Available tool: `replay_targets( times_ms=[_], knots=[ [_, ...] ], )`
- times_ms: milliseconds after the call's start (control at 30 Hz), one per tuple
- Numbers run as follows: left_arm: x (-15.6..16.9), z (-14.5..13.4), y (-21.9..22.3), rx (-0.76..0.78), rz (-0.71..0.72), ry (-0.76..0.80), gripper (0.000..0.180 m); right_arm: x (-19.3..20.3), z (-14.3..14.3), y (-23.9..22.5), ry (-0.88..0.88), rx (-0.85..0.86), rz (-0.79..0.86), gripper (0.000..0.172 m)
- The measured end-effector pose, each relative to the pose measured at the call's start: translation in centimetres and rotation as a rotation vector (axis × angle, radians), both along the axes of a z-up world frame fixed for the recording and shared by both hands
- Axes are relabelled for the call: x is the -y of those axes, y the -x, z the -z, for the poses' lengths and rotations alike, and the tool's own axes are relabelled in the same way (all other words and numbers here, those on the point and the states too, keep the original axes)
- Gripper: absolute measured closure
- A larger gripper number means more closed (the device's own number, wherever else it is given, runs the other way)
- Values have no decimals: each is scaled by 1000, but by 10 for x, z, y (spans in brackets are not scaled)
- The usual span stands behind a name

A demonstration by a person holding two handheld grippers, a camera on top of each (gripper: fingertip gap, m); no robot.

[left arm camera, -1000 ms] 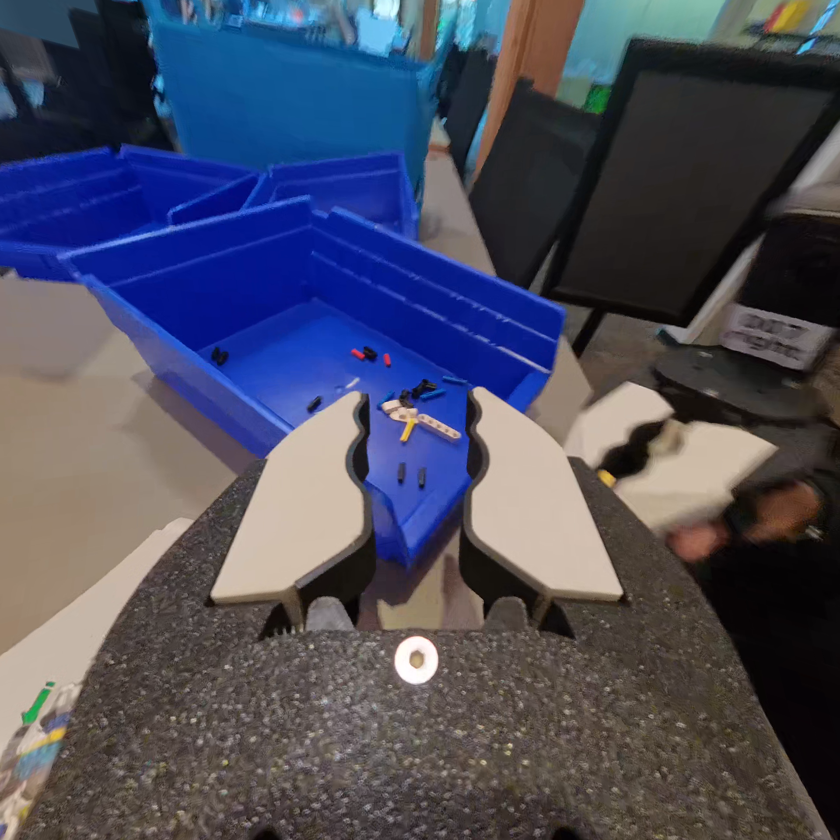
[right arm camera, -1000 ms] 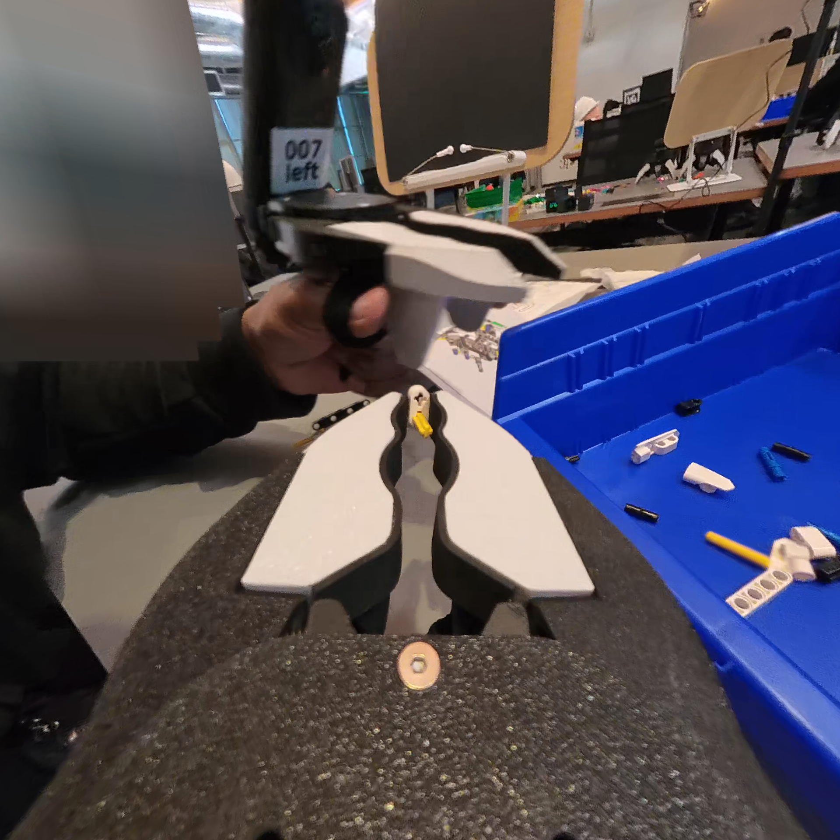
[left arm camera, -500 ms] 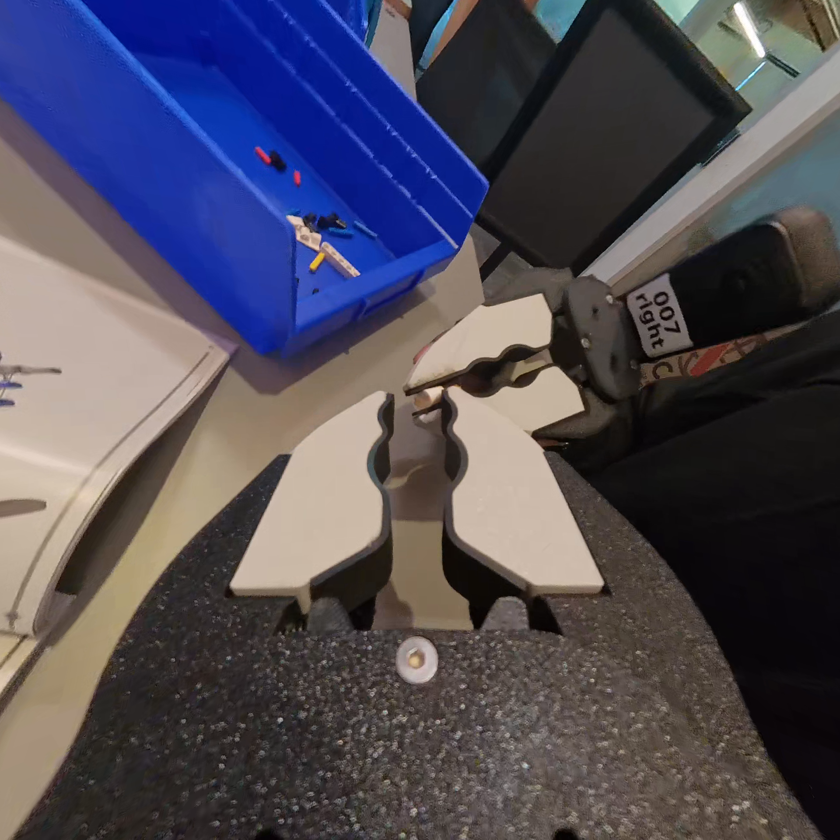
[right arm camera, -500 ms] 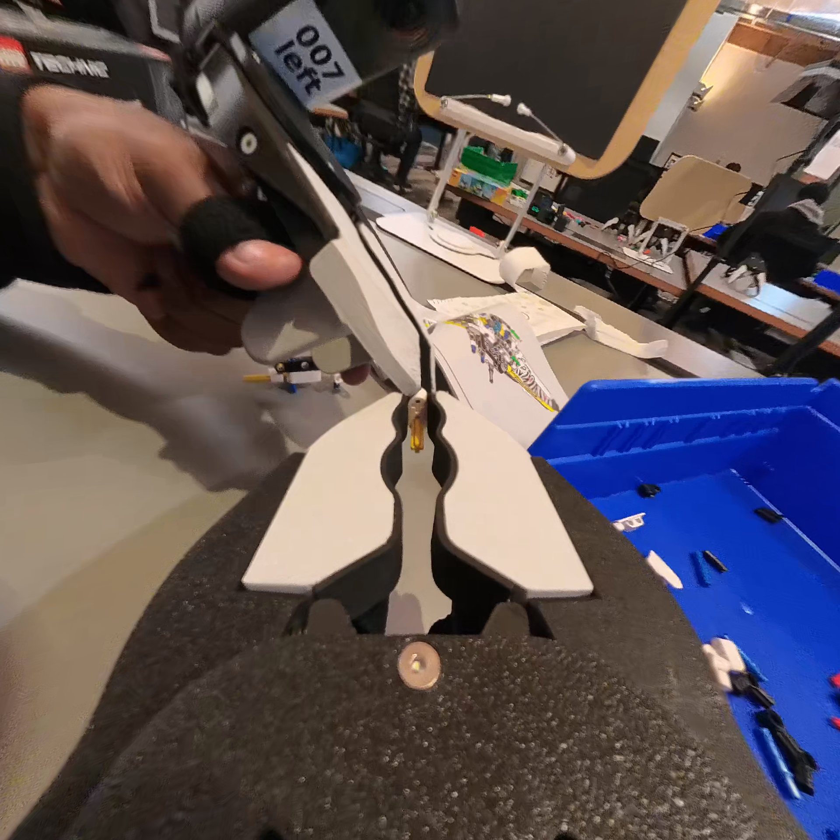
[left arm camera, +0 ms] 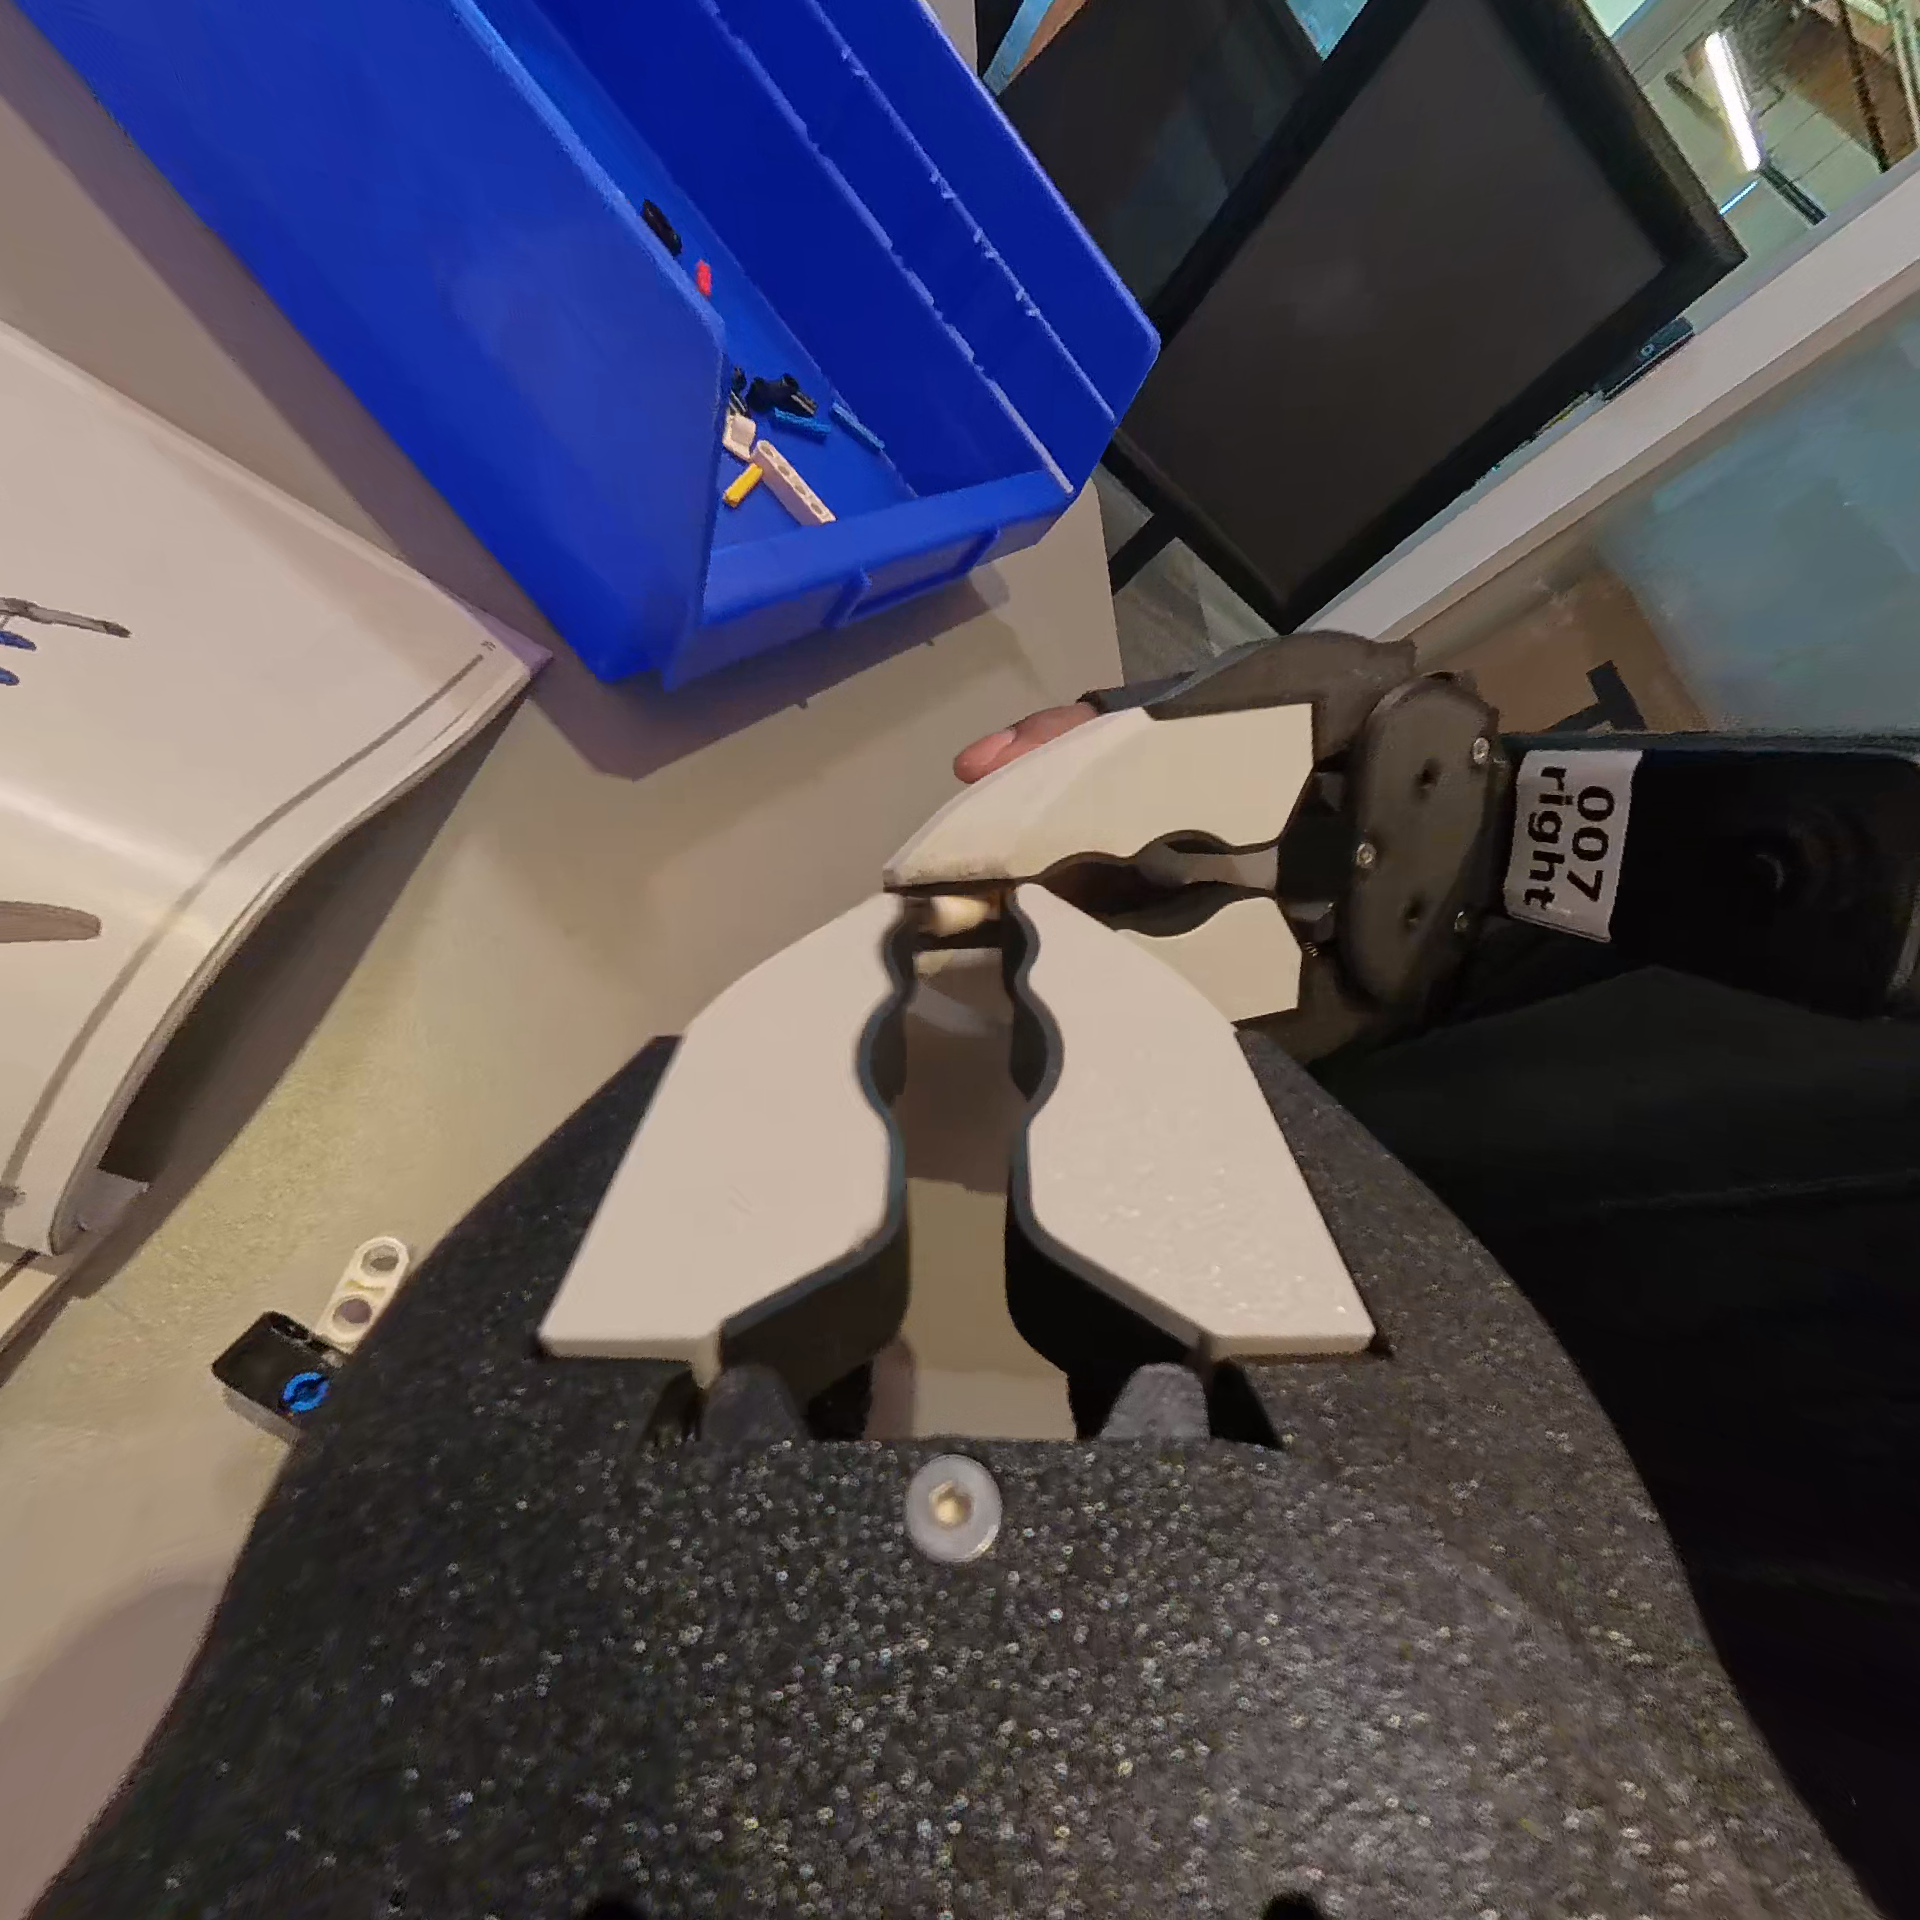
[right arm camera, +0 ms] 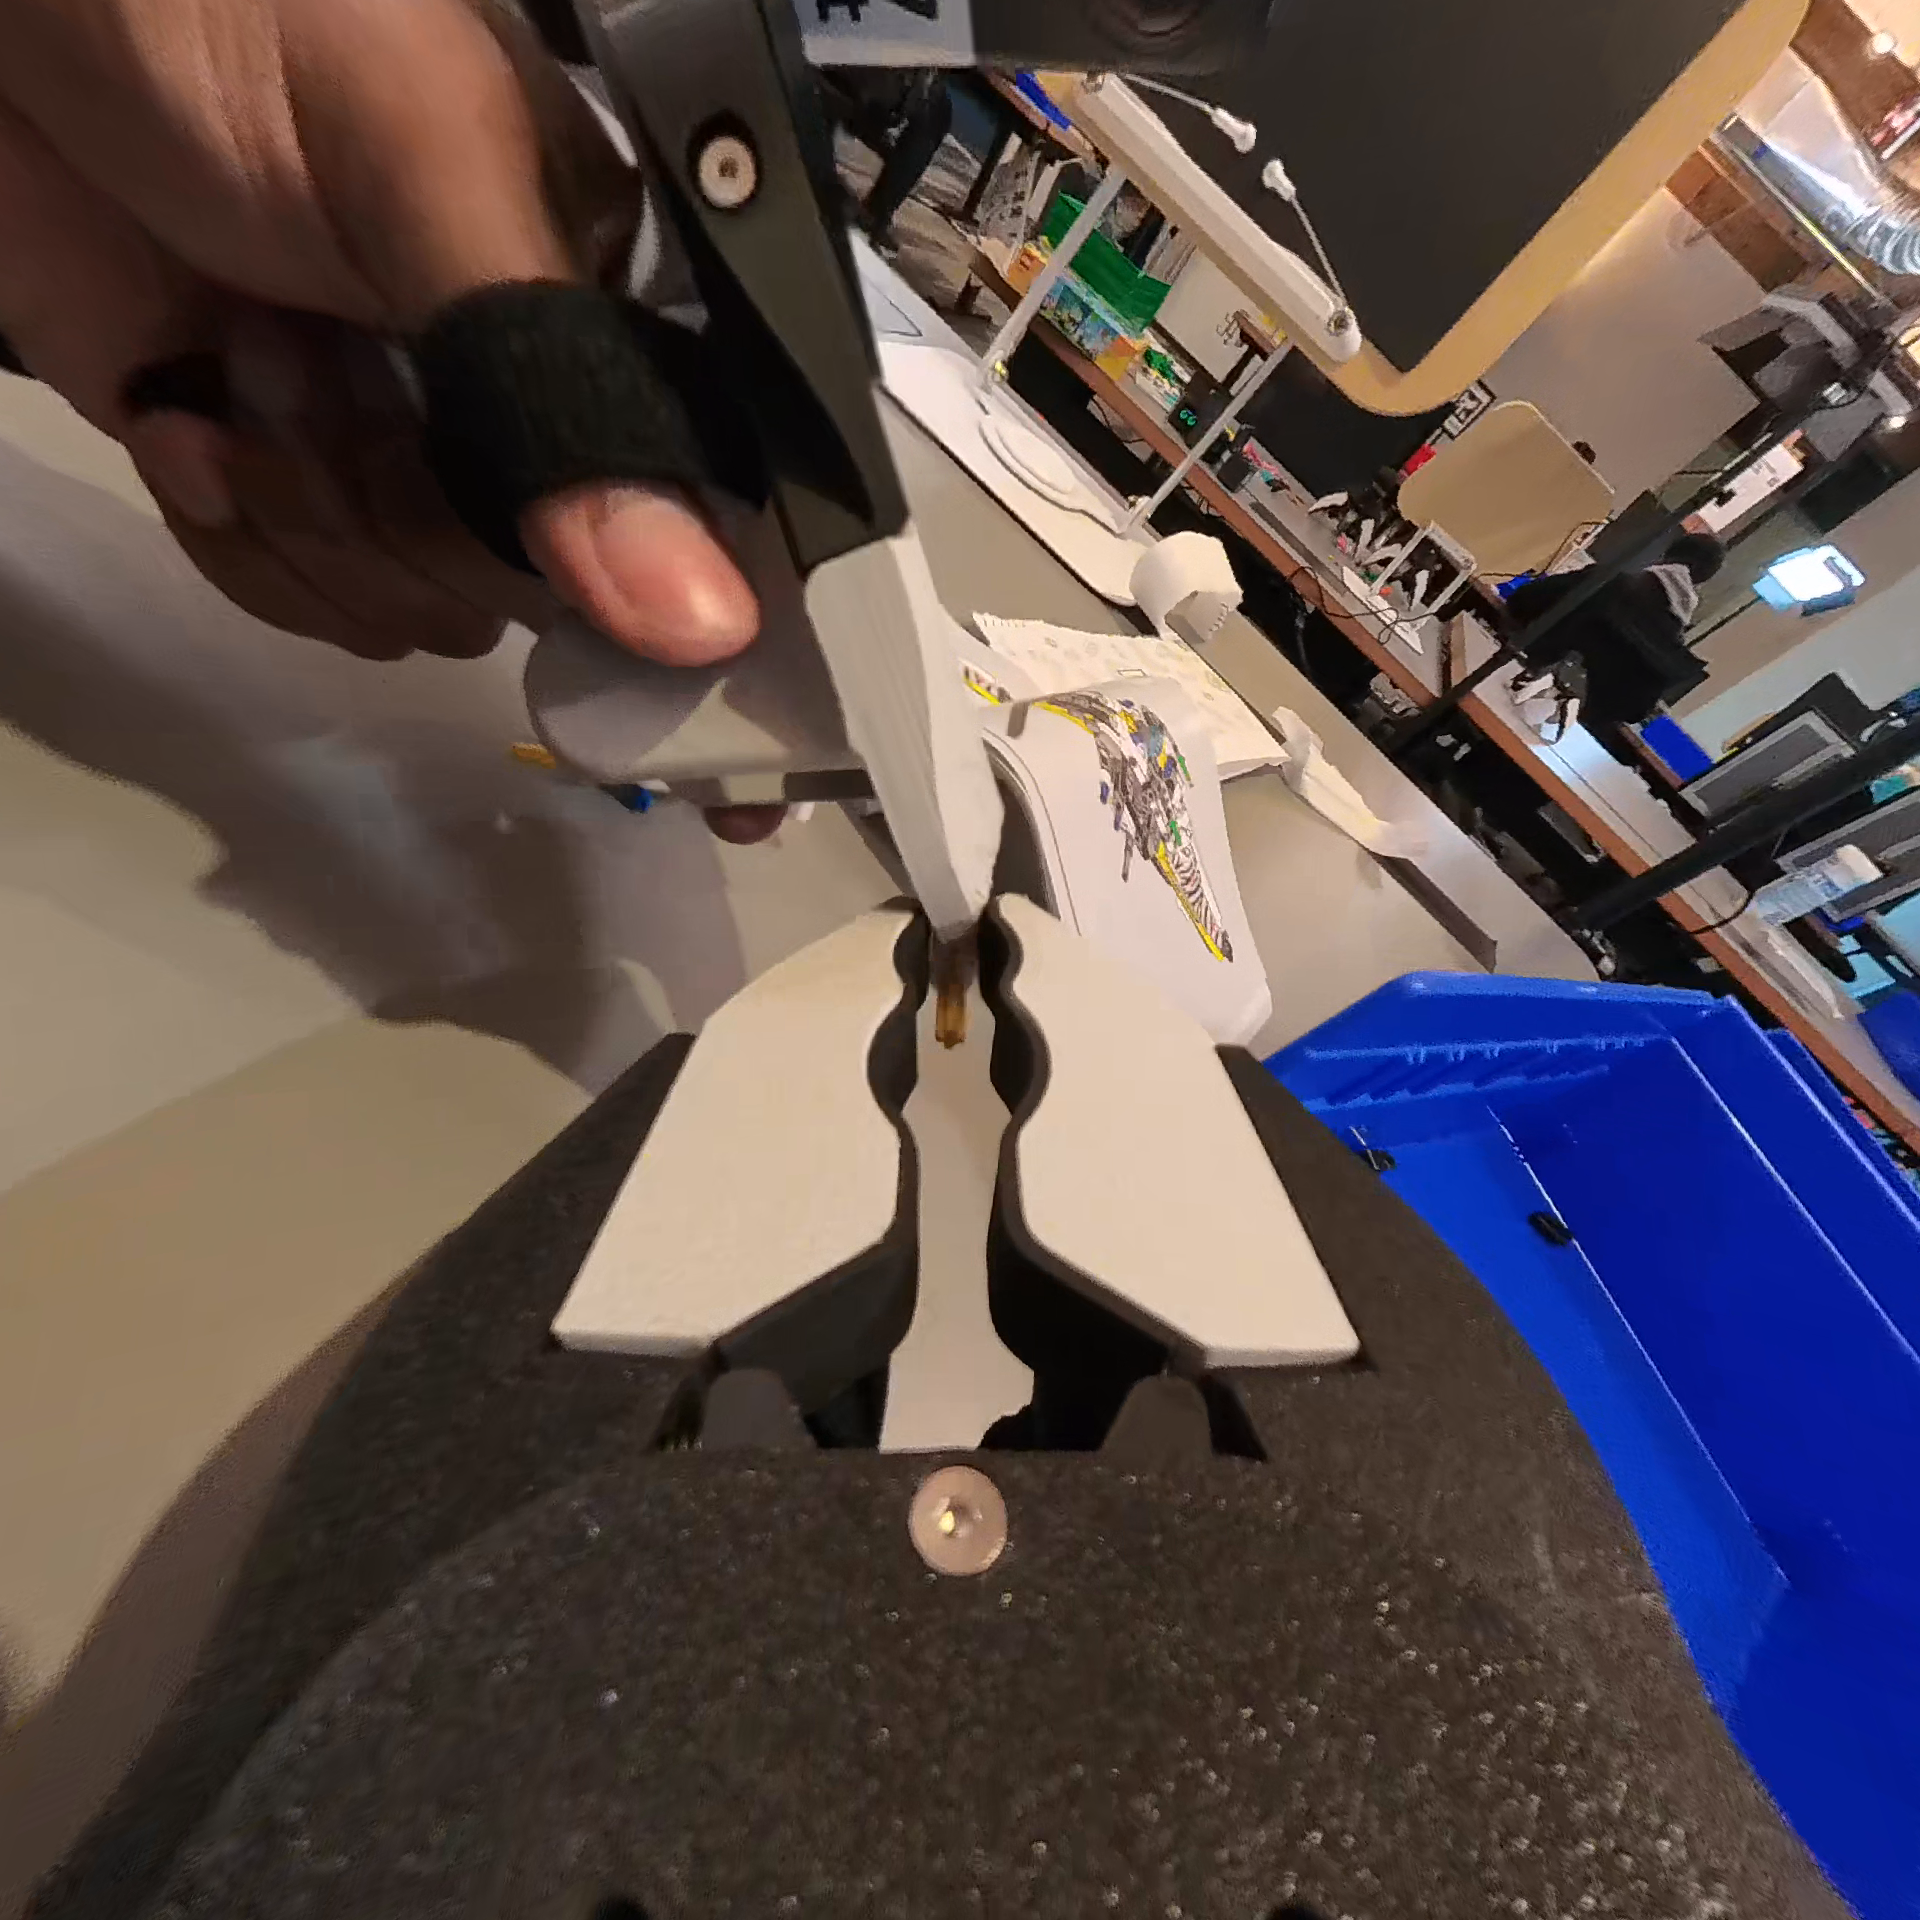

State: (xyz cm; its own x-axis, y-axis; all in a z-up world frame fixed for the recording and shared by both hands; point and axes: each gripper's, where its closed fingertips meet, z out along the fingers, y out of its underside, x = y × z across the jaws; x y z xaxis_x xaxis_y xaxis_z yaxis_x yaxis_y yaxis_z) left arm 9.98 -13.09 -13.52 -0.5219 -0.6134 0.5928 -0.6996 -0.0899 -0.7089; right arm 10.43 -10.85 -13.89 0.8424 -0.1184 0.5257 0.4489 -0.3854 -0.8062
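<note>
A small white piece [left arm camera: 951, 914] with a yellow pin [right arm camera: 951, 1013] sits pinched between both grippers' fingers.

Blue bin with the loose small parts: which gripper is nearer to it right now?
Hard to split: the grippers meet tip to tip. Marginally right. The right gripper has the blue bin directly beside it; the left gripper faces it across bare table.

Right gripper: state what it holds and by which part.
The right gripper pinches a small white piece with a yellow pin at its fingertips. The pin's free end points back between the fingers. The left gripper's tips meet the same piece.
</note>
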Motion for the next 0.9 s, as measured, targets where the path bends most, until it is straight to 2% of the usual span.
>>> replay_targets(
  times_ms=[33,200,433,567,767,900],
  knots=[
    [-1,-1,1,14,-1,3,169,-1,-1,1,-7,-8,-8,163],
    [-6,-7,3,179,-13,-32,171,0,-6,2,-53,-59,-13,159],
    [-27,-19,7,481,-91,-214,171,2,-9,5,-87,-195,-24,156],
    [-34,-21,8,570,-133,-290,171,-4,-9,10,-69,-147,-28,158],
    [-33,-21,12,627,-147,-307,171,-9,-14,15,-92,-32,-10,158],
    [-29,-19,14,638,-124,-303,171,-10,-16,16,-92,37,11,165]
  ],
)
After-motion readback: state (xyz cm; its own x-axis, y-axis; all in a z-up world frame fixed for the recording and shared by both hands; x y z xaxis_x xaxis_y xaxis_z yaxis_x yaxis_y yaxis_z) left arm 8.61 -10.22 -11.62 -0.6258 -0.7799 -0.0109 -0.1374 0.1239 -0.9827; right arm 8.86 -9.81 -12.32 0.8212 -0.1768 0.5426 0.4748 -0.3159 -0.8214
